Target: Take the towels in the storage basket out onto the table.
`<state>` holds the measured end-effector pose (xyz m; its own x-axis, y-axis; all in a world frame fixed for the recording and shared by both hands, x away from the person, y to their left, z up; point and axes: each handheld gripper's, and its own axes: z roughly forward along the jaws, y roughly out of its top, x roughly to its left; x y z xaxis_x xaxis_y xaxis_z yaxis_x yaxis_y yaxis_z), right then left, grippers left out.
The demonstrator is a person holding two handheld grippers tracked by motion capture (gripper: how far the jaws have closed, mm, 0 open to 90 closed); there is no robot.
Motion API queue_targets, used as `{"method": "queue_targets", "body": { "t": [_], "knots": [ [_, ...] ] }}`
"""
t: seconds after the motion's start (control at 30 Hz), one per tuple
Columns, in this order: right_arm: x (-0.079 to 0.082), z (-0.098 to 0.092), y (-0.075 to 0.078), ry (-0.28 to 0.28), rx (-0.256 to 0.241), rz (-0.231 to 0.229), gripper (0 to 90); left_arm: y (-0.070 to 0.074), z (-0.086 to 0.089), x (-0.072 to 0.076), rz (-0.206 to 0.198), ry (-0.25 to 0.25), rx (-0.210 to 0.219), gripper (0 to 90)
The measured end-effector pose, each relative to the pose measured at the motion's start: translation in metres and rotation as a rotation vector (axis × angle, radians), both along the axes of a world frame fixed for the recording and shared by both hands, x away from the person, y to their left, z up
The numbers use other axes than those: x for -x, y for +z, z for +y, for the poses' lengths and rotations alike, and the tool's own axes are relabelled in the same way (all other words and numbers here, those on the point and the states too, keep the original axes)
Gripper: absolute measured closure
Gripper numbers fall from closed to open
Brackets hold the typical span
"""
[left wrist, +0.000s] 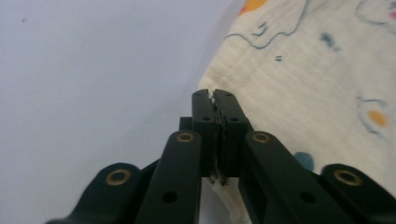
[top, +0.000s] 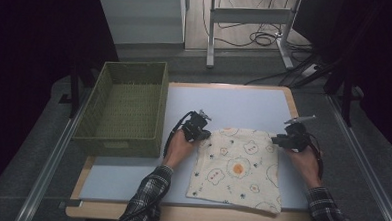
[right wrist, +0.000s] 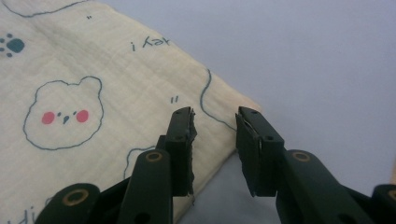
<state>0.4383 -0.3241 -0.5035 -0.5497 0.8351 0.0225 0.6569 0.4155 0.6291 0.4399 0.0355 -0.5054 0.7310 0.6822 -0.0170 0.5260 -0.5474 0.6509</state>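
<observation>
A cream cloth (top: 239, 167) printed with bears and fried eggs lies flat on the pale blue counter (top: 224, 104), taking up the near right part of it, its near edge close to the counter's 6 o'clock rim. The left tool (top: 199, 130) sits at the cloth's far left corner, toward 10 o'clock of the cloth, gripped by the person's left hand (top: 180, 147). In the left gripper view the left tool (left wrist: 215, 100) has its jaws pressed together with a thin fold of the cloth (left wrist: 303, 79) edge pinched between them, fabric showing in the seam and below the pads. The right tool (top: 282, 140) is at the cloth's far right corner, toward 2 o'clock of the cloth, held by the right hand (top: 304, 160). In the right gripper view the right tool (right wrist: 215, 119) stands moderately apart, its jaws straddling the cloth (right wrist: 93, 93) edge beside the corner, one jaw over the fabric and the other over bare counter (right wrist: 303, 56); nothing is clamped between them. A green woven basket (top: 126, 107) stands at 9 o'clock on the counter, well apart from the cloth.
</observation>
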Motion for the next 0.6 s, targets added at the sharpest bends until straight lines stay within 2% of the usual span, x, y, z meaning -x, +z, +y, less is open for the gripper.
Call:
{"method": "queue_targets", "body": {
  "t": [0.03, 0.07, 0.1, 0.13, 0.17, 0.2, 0.23, 0.27, 0.3, 0.33, 0.37, 0.4, 0.43, 0.53, 0.57, 0.6],
  "knots": [
    [0.0, 0.001, -0.001, 0.005, 0.002, -0.002, 65.4, 0.011, 0.002, 0.004, -0.054, 0.008, 0.009, 89.0],
    [0.0, 0.001, -0.001, 0.005, 0.002, -0.002, 65.4, 0.011, 0.002, 0.004, -0.054, 0.008, 0.009, 88.5],
    [0.001, 0.001, -0.002, 0.009, 0.004, -0.001, 65.3, 0.023, 0.005, 0.007, -0.085, 0.006, 0.044, 88.5],
    [0.002, 0.002, -0.001, 0.01, 0.006, 0.0, 65.3, 0.031, 0.006, 0.01, -0.097, -0.004, 0.078, 86.9],
    [0.003, 0.002, -0.001, 0.015, 0.005, -0.003, 65.0, 0.041, 0.008, 0.014, -0.085, -0.031, 0.11, 80.4],
    [0.004, 0.001, -0.001, 0.018, 0.009, -0.005, 64.6, 0.045, 0.005, 0.016, -0.06, -0.044, 0.09, 67.1],
    [0.005, 0.001, 0.0, 0.016, 0.011, -0.006, 64.4, 0.045, 0.003, 0.017, -0.084, -0.016, 0.027, 55.9],
    [0.005, -0.001, 0.0, 0.012, 0.01, -0.004, 64.0, 0.04, 0.003, 0.016, -0.118, 0.028, -0.065, 54.1],
    [0.005, -0.001, 0.0, 0.012, 0.01, -0.004, 64.0, 0.04, 0.003, 0.016, -0.118, 0.028, -0.065, 54.1],
    [0.004, -0.002, 0.001, 0.006, 0.01, -0.005, 63.6, 0.036, 0.005, 0.013, -0.097, 0.041, -0.058, 54.1],
    [0.004, -0.003, 0.001, 0.002, 0.004, -0.003, 62.9, 0.029, 0.01, 0.006, -0.071, 0.077, -0.025, 55.4],
    [0.004, -0.003, 0.001, 0.002, 0.004, -0.003, 62.9, 0.029, 0.01, 0.006, -0.071, 0.077, -0.025, 55.9],
    [0.004, -0.004, 0.002, 0.001, 0.009, -0.006, 62.5, 0.023, 0.012, -0.002, -0.051, 0.096, -0.029, 57.1],
    [0.002, -0.004, 0.004, 0.001, 0.012, -0.009, 62.5, 0.017, 0.016, -0.011, -0.044, 0.118, -0.023, 58.8],
    [-0.001, -0.005, 0.006, -0.007, 0.009, -0.011, 62.6, 0.013, 0.02, -0.02, -0.012, 0.134, 0.022, 59.6],
    [-0.001, -0.005, 0.006, -0.007, 0.009, -0.011, 62.6, 0.013, 0.02, -0.02, -0.012, 0.134, 0.022, 60.0]
  ]
}}
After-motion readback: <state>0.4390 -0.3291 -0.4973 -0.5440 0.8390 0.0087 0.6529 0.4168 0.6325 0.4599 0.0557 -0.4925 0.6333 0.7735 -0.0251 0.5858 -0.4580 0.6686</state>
